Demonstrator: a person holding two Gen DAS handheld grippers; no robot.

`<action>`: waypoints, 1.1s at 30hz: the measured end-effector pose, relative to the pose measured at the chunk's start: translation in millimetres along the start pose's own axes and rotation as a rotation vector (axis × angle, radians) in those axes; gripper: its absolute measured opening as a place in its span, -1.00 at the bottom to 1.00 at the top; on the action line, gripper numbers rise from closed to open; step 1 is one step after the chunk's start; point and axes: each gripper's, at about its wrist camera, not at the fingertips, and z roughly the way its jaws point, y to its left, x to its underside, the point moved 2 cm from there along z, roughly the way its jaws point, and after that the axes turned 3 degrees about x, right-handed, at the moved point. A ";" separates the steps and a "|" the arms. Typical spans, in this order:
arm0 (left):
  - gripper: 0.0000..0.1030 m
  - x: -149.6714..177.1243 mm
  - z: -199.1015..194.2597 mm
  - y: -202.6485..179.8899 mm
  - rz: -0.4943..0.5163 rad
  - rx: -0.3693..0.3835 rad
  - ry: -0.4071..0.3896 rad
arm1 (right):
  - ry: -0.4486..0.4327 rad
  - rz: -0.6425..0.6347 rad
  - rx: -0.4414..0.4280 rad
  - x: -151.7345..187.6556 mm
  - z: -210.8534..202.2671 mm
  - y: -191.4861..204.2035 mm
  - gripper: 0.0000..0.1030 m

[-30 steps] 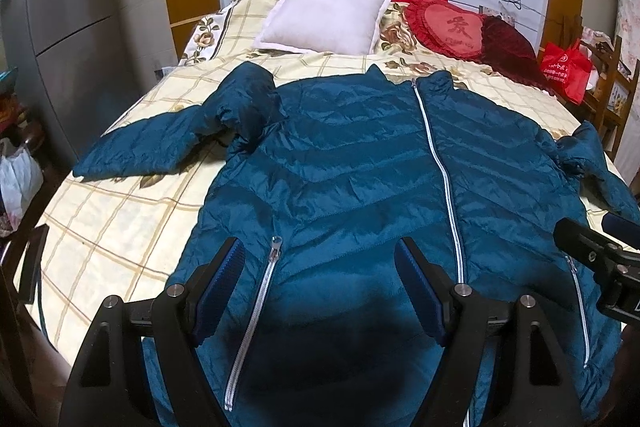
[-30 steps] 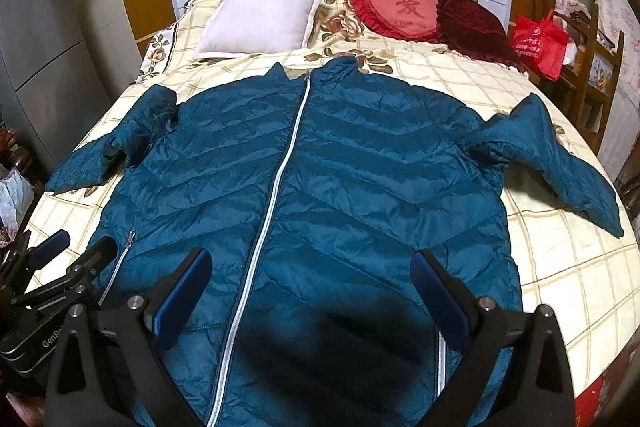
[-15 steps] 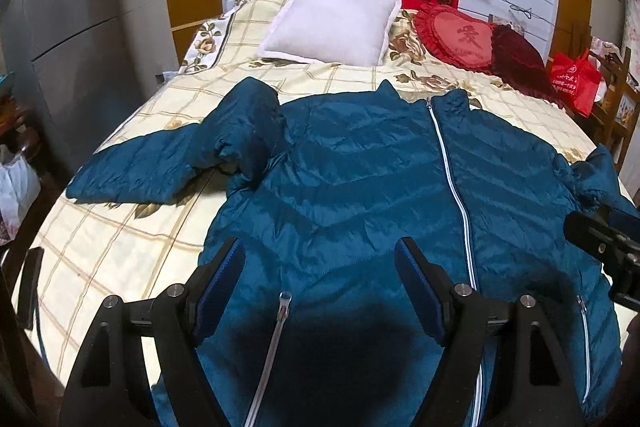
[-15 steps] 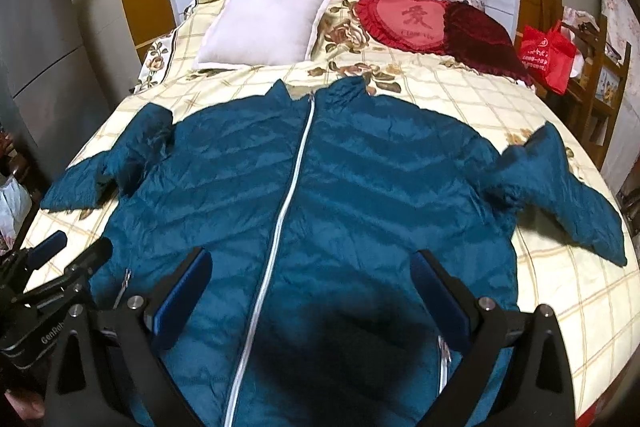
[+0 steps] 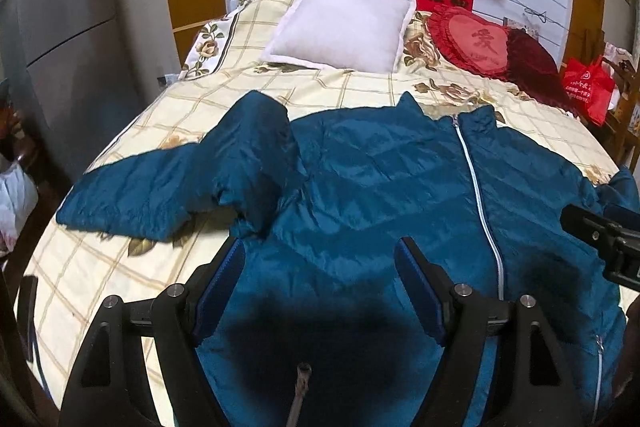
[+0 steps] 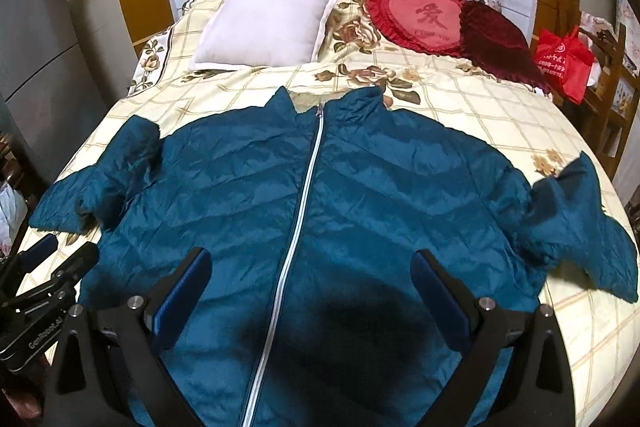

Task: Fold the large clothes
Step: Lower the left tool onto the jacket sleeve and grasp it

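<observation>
A teal puffer jacket (image 6: 320,211) lies front-up on the bed, zipped, collar toward the pillows. It also shows in the left wrist view (image 5: 380,195). Its left sleeve (image 5: 160,195) is bunched and stretches out to the left; its right sleeve (image 6: 576,223) is crumpled at the right edge. My left gripper (image 5: 320,279) is open and empty, above the jacket's lower left part. My right gripper (image 6: 312,287) is open and empty, above the lower middle, over the zipper (image 6: 304,195). The hem is hidden under the grippers.
The bed has a cream checked floral cover (image 6: 460,99). A white pillow (image 6: 268,23), a red heart cushion (image 6: 420,19) and a dark red cushion (image 6: 496,43) lie at its head. A red bag (image 6: 564,63) hangs at the right. A grey cabinet (image 5: 60,27) stands left.
The jacket has slid toward me on the bed, and more bedcover shows above its collar. Both sleeves have bunched up. Both grippers stay open.
</observation>
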 end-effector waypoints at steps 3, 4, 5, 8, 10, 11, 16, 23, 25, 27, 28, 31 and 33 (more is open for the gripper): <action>0.05 -7.6 11.2 2.0 0.011 0.002 0.000 | -0.002 0.014 -0.005 -8.7 15.0 1.7 0.97; 0.05 -10.7 16.2 3.2 0.009 0.005 0.005 | 0.002 0.017 -0.006 -10.4 20.0 1.6 0.97; 0.05 -13.8 20.9 4.8 0.005 0.007 0.008 | 0.007 0.017 -0.006 -12.9 27.3 3.0 0.97; 0.05 -20.3 32.6 7.4 0.001 0.002 0.017 | 0.012 0.003 0.002 -19.4 44.8 6.8 0.97; 0.05 -24.7 40.6 9.1 0.009 0.005 0.017 | 0.005 -0.004 -0.003 -23.6 53.9 8.7 0.97; 0.05 -26.9 44.8 10.4 0.015 -0.003 0.014 | 0.001 -0.007 -0.003 -25.9 59.6 10.2 0.97; 0.05 -33.3 65.9 17.2 0.013 -0.020 0.032 | -0.001 -0.006 -0.002 -34.9 80.9 9.7 0.97; 0.05 -39.7 81.9 12.1 0.009 0.007 0.033 | 0.016 0.015 0.027 -45.4 111.4 8.0 0.97; 0.05 -41.5 85.0 10.8 0.011 0.012 0.034 | 0.022 0.026 0.027 -46.5 118.5 7.5 0.97; 0.05 -43.2 87.9 9.7 0.010 0.017 0.034 | 0.027 0.034 0.025 -46.9 124.6 7.6 0.97; 0.05 -44.2 88.6 9.4 0.008 0.020 0.032 | 0.026 0.036 0.022 -46.5 126.3 8.0 0.97; 0.05 -46.3 89.0 10.3 0.007 0.026 0.023 | 0.019 0.034 0.020 -45.8 130.4 11.6 0.97; 0.05 -48.0 88.4 11.6 0.009 0.027 0.016 | 0.018 0.031 0.021 -45.6 132.8 14.1 0.97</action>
